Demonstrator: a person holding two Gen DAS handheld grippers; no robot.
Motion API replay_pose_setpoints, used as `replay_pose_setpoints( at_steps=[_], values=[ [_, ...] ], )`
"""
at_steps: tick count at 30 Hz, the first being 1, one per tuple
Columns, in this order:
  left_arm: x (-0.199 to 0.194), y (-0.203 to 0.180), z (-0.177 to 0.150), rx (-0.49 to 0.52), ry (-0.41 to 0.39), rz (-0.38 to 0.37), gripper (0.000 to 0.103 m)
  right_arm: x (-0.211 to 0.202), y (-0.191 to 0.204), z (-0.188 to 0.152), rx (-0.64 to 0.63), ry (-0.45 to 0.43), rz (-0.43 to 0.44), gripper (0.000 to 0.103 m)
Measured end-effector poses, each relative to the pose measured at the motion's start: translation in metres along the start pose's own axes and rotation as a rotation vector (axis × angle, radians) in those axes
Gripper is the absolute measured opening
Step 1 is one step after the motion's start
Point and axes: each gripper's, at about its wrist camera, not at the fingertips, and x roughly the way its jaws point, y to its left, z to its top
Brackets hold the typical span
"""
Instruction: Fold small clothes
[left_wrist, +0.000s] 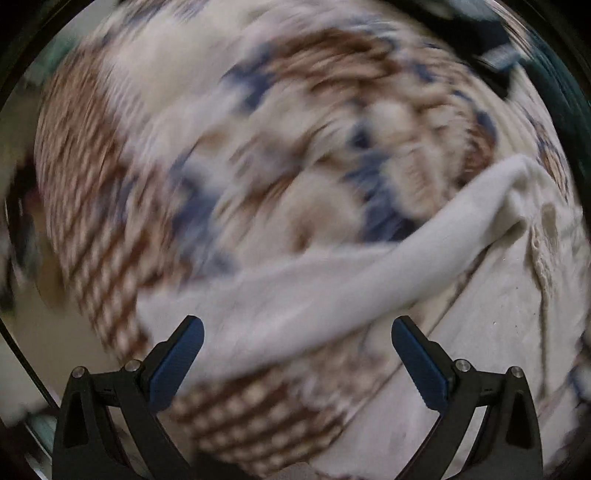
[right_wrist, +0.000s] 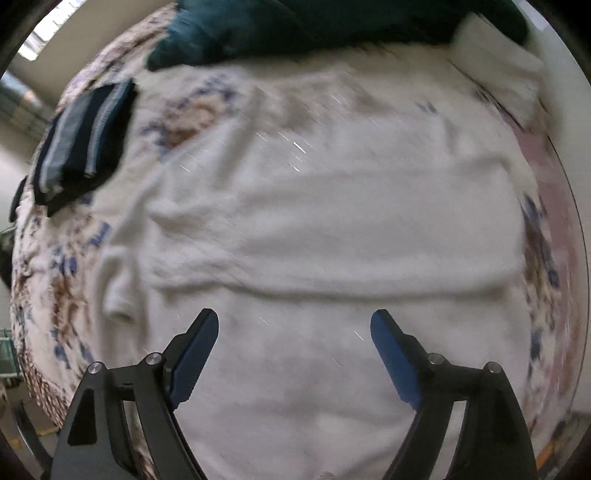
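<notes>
Both views look down on a bed covered by a patterned spread (right_wrist: 70, 291) in cream with brown and blue motifs; the left wrist view is heavily motion-blurred, so the pattern (left_wrist: 110, 184) smears into streaks there. A white garment (right_wrist: 325, 229) lies spread across the middle of the bed, with a horizontal fold ridge running across it just beyond the right tool (right_wrist: 294, 339). That tool hovers over the garment's near part with its blue-padded jaws spread wide and nothing between them. In the left wrist view a long white sleeve or edge of the garment (left_wrist: 332, 280) runs diagonally from lower left to upper right, just ahead of the left tool (left_wrist: 297, 332), which also stands wide open and empty. A folded dark item with grey stripes (right_wrist: 81, 144) rests on the spread at the far left, apart from the white garment. Dark teal fabric (right_wrist: 258, 26) lies along the far edge, and a pale pillow (right_wrist: 498, 70) sits at the far right corner. Beige wall shows beyond the bed.
</notes>
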Motion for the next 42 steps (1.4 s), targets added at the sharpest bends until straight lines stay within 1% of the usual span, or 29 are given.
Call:
replay_pose_setpoints(
  at_steps=[4,6,7,9,11,13,14,15,16,17,18,20,21,24,28,30,31,32,33,34,35,36,37,38,39,40,42],
  values=[
    [0.026,0.062,-0.017,-0.201,0.099,-0.068,0.103,0.014,-0.020,-0.024,0.012,0.055,-0.037,0.086],
    [0.028,0.091,-0.020,-0.302,0.093,-0.118,0.103,0.021,-0.022,-0.033,0.001,0.082,-0.040,0.086],
    [0.025,0.106,-0.020,-0.346,0.069,-0.145,0.103,0.023,-0.019,-0.036,-0.009,0.087,-0.042,0.086],
    [0.025,0.125,-0.016,-0.378,0.018,-0.166,0.103,0.024,-0.013,-0.041,-0.041,0.090,-0.043,0.086],
    [0.042,0.130,-0.007,-0.354,0.023,-0.197,0.101,0.025,-0.003,-0.045,-0.075,0.089,-0.046,0.086],
    [0.067,0.127,0.001,-0.318,0.059,-0.184,0.078,0.028,0.008,-0.049,-0.108,0.089,-0.048,0.086],
    [0.077,0.124,0.002,-0.299,0.075,-0.180,0.051,0.029,0.012,-0.051,-0.119,0.092,-0.050,0.086],
    [0.081,0.120,0.003,-0.272,0.064,-0.151,0.021,0.030,0.017,-0.053,-0.130,0.097,-0.051,0.086],
    [0.079,0.121,0.003,-0.268,0.035,-0.143,0.012,0.030,0.020,-0.055,-0.136,0.098,-0.048,0.086],
    [0.073,0.122,0.004,-0.273,0.009,-0.142,0.008,0.028,0.022,-0.057,-0.138,0.098,-0.047,0.086],
    [0.065,0.124,0.007,-0.278,-0.026,-0.147,0.006,0.026,0.024,-0.059,-0.141,0.096,-0.047,0.086],
    [0.047,0.133,0.017,-0.297,-0.100,-0.162,0.006,0.023,0.026,-0.062,-0.149,0.088,-0.044,0.086],
    [0.036,0.142,0.026,-0.308,-0.152,-0.157,0.006,0.020,0.027,-0.062,-0.153,0.084,-0.048,0.086],
    [0.016,0.166,0.056,-0.330,-0.249,-0.150,0.006,0.018,0.027,-0.064,-0.146,0.087,-0.048,0.086],
    [0.000,0.165,0.106,-0.341,-0.308,-0.155,0.006,0.017,0.017,-0.065,-0.131,0.091,-0.054,0.086],
    [0.007,0.172,0.125,-0.341,-0.315,-0.158,0.007,0.019,0.018,-0.064,-0.125,0.093,-0.054,0.086],
    [0.015,0.177,0.134,-0.353,-0.302,-0.181,0.011,0.020,0.019,-0.065,-0.123,0.096,-0.055,0.086],
    [0.029,0.184,0.145,-0.372,-0.266,-0.240,0.012,0.021,0.018,-0.066,-0.122,0.098,-0.057,0.086],
    [0.033,0.192,0.146,-0.395,-0.234,-0.286,0.015,0.022,0.018,-0.066,-0.121,0.102,-0.055,0.086],
    [0.045,0.202,0.148,-0.444,-0.187,-0.360,0.019,0.022,0.019,-0.067,-0.121,0.104,-0.055,0.086],
    [0.054,0.210,0.147,-0.494,-0.158,-0.423,0.030,0.022,0.020,-0.067,-0.120,0.105,-0.058,0.086],
    [0.062,0.221,0.141,-0.560,-0.143,-0.504,0.041,0.022,0.021,-0.067,-0.120,0.104,-0.060,0.086],
    [0.063,0.227,0.133,-0.596,-0.144,-0.556,0.047,0.022,0.022,-0.067,-0.119,0.102,-0.064,0.086],
    [0.066,0.234,0.124,-0.640,-0.145,-0.612,0.062,0.022,0.022,-0.067,-0.116,0.100,-0.068,0.086],
    [0.071,0.240,0.113,-0.701,-0.144,-0.681,0.065,0.022,0.023,-0.066,-0.108,0.102,-0.069,0.086],
    [0.075,0.241,0.107,-0.742,-0.135,-0.718,0.065,0.023,0.023,-0.065,-0.100,0.105,-0.073,0.086],
    [0.085,0.241,0.097,-0.797,-0.115,-0.755,0.065,0.027,0.026,-0.064,-0.084,0.109,-0.093,0.086]
  ],
)
